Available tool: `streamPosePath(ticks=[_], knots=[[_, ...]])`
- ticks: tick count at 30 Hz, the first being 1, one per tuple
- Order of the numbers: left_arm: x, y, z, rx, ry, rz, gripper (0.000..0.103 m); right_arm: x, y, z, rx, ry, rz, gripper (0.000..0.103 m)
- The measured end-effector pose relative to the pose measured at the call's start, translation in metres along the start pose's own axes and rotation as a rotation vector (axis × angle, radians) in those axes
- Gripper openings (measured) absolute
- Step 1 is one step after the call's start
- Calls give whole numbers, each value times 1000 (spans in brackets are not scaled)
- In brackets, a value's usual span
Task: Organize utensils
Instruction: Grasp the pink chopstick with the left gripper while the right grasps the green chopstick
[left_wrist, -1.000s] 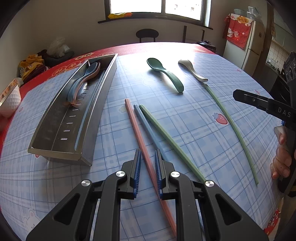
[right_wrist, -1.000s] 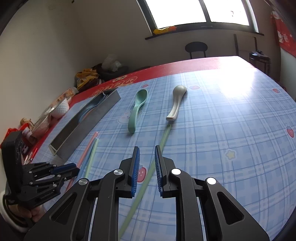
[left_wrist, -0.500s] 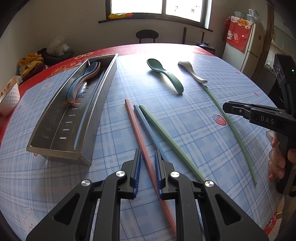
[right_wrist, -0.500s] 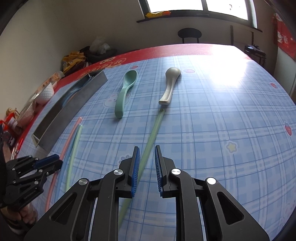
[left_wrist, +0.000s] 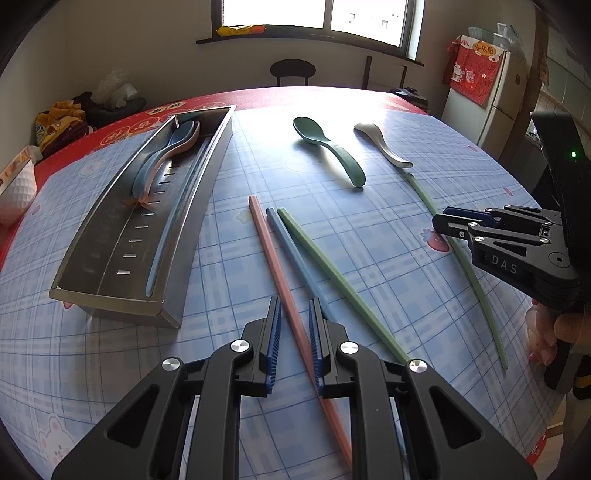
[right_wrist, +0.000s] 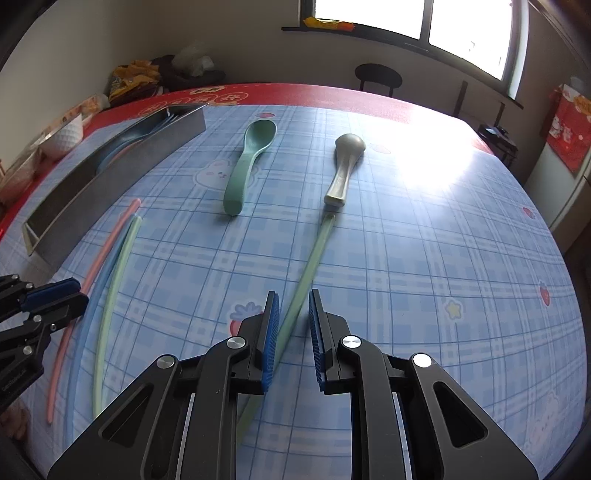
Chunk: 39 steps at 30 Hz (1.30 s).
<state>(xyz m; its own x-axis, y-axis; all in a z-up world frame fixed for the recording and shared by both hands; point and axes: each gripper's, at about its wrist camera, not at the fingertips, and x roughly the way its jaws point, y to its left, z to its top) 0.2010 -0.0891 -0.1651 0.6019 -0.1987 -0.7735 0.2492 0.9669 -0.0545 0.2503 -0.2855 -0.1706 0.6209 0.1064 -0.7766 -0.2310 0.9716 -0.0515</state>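
Note:
My left gripper (left_wrist: 294, 306) hovers over the near end of a pink chopstick (left_wrist: 273, 258), its jaws a narrow gap apart and holding nothing. A blue chopstick (left_wrist: 291, 251) and a green chopstick (left_wrist: 332, 269) lie beside the pink one. My right gripper (right_wrist: 293, 299) is also narrowly open and empty. It hangs above a light green chopstick (right_wrist: 314, 258), which lies flat on the table and lines up with the gap. Beyond lie a green spoon (right_wrist: 247, 162) and a grey spoon (right_wrist: 343, 166). The metal tray (left_wrist: 207, 177) at the left holds a blue and a pink spoon (left_wrist: 166, 155) and a blue chopstick (left_wrist: 173, 229).
A round table with a blue checked cloth (left_wrist: 369, 221) carries everything. A white bowl (left_wrist: 18, 188) and bags stand at its far left edge. A chair (left_wrist: 291, 72) stands behind the table and a fridge (left_wrist: 484, 99) at the right. A hand (left_wrist: 554, 332) holds the right gripper.
The right gripper has moved in over the light green chopstick and rolled, so the chopstick now lines up with its jaws. The left gripper has stayed put.

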Motion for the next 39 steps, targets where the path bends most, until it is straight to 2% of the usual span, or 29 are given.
streamPosePath(ticks=[13, 23, 36, 39], knots=[[0, 0, 0, -3, -1, -7, 15, -4, 7, -3, -52, -15, 17, 6], [0, 0, 0, -2, -1, -4, 15, -15, -2, -5, -16, -65, 88, 6], [-1, -4, -1, 6, -5, 12, 15, -21, -9, -5, 16, -100, 129, 6], [-2, 0, -2, -13, -8, -25, 9, -22, -11, -5, 26, -108, 139, 6]])
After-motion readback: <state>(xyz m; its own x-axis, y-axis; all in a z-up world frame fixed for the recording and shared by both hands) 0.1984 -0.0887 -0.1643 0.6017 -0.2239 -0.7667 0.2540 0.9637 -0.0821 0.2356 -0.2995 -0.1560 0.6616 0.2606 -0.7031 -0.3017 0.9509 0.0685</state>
